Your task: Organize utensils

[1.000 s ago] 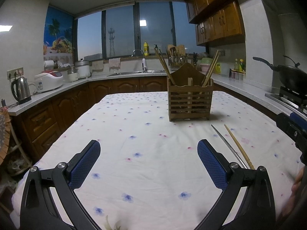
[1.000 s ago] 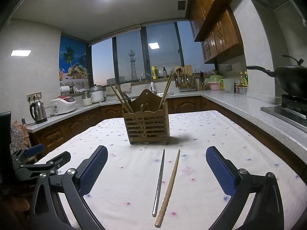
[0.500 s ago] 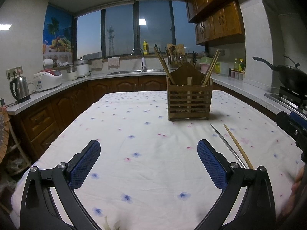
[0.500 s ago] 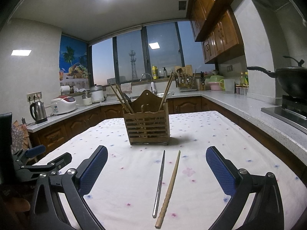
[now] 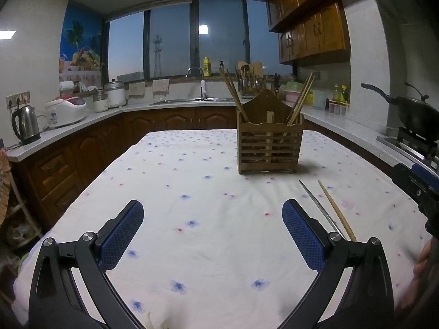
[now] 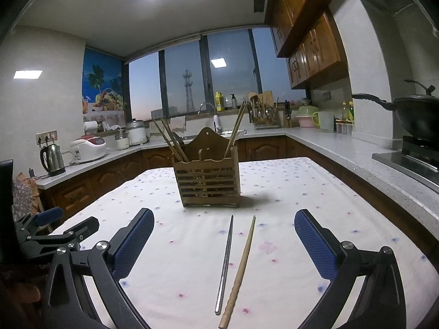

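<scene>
two loose chopsticks are seen lying on a table covered by a white cloth printed with small flowers. one is a metal chopstick, thin and grey; the other is a wooden chopstick, pale and slightly thicker. they are laid side by side, near each other but apart, toward the near edge of the table, with their far tips pointed at a slatted wooden holder set nearer the middle of the table. several wooden chopsticks are already stood in the holder's left and right compartments, leaning outward; what lies lower inside cannot quite be made out through the slats.

the right gripper is held low over the near edge with its blue-padded fingers spread wide, nothing between them. the two loose chopsticks are framed in the gap, which suggests that gripper is lined up so one of them can be pinched next. the left gripper is held to the left over bare cloth, fingers also wide apart and empty; in its view the metal chopstick and wooden chopstick are seen off to the right, in front of the holder.

the sorting is judged part done, since two pieces are not yet put away.

around the table, wooden cabinets, a kettle, a rice cooker and a wok are seen on the counters under a dusk-lit window.
</scene>
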